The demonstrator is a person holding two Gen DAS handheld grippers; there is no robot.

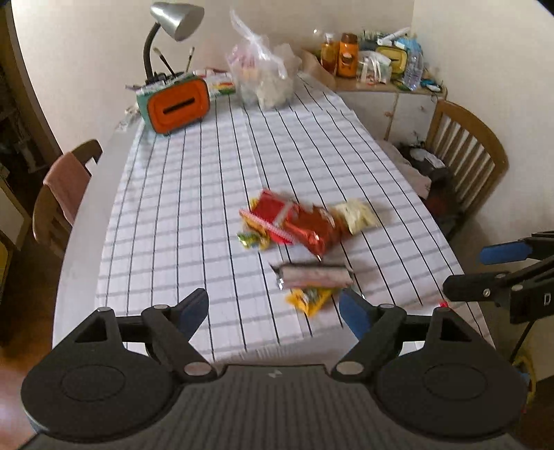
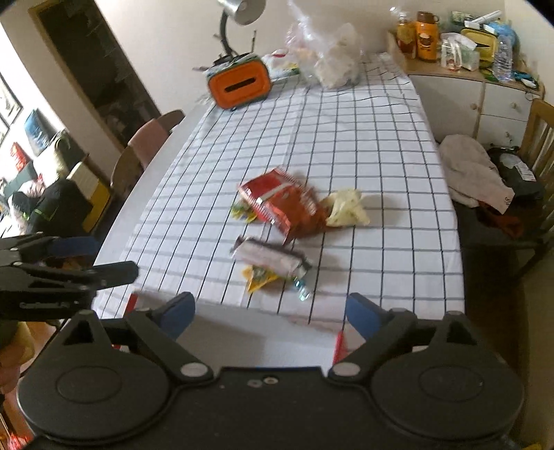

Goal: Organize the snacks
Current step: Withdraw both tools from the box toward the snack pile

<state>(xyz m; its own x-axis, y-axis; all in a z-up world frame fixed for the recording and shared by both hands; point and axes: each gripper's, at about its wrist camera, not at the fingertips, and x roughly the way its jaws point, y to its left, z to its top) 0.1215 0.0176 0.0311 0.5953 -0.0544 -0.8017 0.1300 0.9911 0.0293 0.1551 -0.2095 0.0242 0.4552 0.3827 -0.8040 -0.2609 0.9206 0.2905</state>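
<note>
Left gripper [image 1: 275, 308], fingers spread wide and holding nothing, poised above the near edge of the table [image 1: 86, 221], which carries a white checked tablecloth [image 1: 194, 194]. Right gripper [image 2: 270, 311], fingers likewise spread and empty, at the same near edge; each gripper appears at the side of the other's view. The snacks lie in a loose cluster ahead of both pairs of fingertips, slightly blurred. Nearest the fingers, a small yellow packet [image 1: 310, 298] sits partly under a long pale wrapped bar [image 1: 313, 275]. Beyond these, a red snack bag [image 1: 294, 221] overlaps a small green-and-yellow packet [image 1: 251, 239] on its left, and a pale yellow packet [image 1: 358, 215] touches its right end. Far beyond the fingertips, at the back of the table, stand an orange tissue box [image 1: 176, 104], a grey desk lamp [image 1: 173, 24] and a clear plastic bag [image 1: 263, 72]. Wooden chairs [image 1: 464, 149] flank the table
</note>
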